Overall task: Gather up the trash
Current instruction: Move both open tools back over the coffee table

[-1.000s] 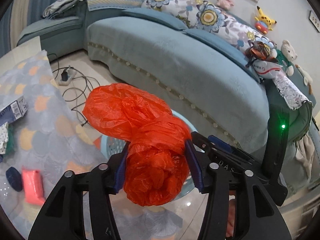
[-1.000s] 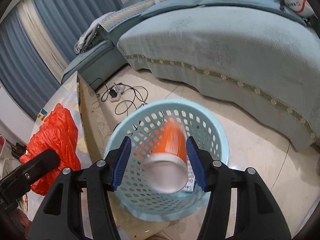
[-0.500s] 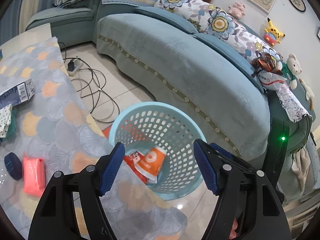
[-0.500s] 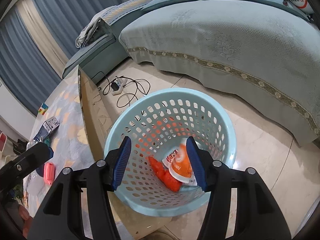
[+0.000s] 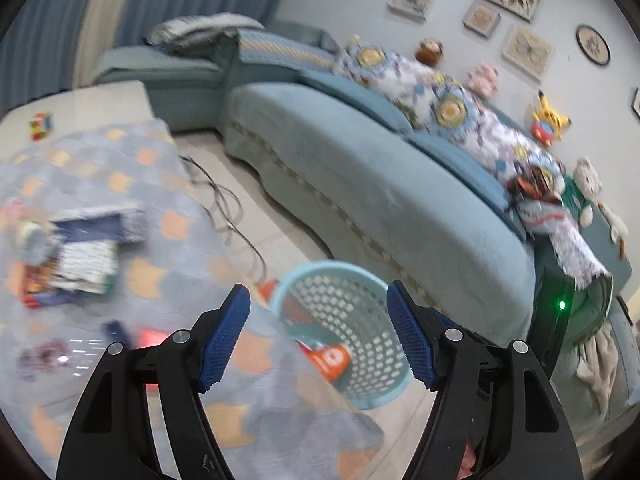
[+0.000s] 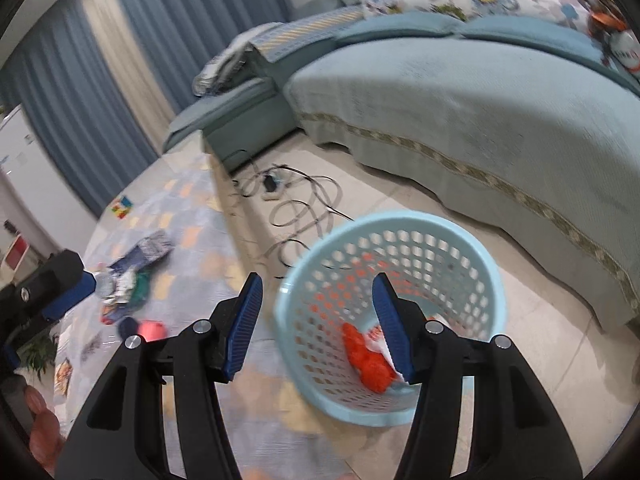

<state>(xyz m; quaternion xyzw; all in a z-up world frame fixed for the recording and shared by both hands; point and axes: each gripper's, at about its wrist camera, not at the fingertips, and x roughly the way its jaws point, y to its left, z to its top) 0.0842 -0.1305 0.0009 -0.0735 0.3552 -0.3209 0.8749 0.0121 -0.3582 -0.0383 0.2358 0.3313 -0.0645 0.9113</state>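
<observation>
Right wrist view: light-blue perforated basket [image 6: 436, 240] on tile floor, just beside table edge; inside at bottom, crumpled orange-red bag [image 6: 366, 360] w/ orange-and-white cup [image 6: 376, 334] touching it, cup partly hidden behind a finger.
Left wrist view: same basket [image 5: 320, 272] beyond table edge; orange cup [image 5: 330, 360] lying on its side inside, red bag [image 5: 294, 312] showing thru the holes. Frame blurred.
Table: grey cloth w/ orange patches [image 5: 160, 248]; leftover clutter on it – dark-blue/white packets [image 5: 88, 252], pink item [image 6: 154, 330], dark-blue oval item [image 6: 128, 326]. Details too blurred to name.
Left gripper [image 5: 318, 338]: jaws spread wide, nothing between blue pads, touching nothing; over table edge w/ basket in view between the fingers.
Right gripper [image 6: 316, 324]: jaws apart, moderate gap, holding nothing; one finger overlaps basket interior in view, contact not evident.
Other: teal sofa [image 6: 480, 92] behind basket; cables + power strip [image 6: 280, 184] on floor between table and sofa.
Vs 1.0 s ago: left held the orange-red bag, cup was dropping into basket; now both sit in basket.
Vs 0.5 s ago: both views have swung toward the table, more clutter visible; basket contents unchanged.
</observation>
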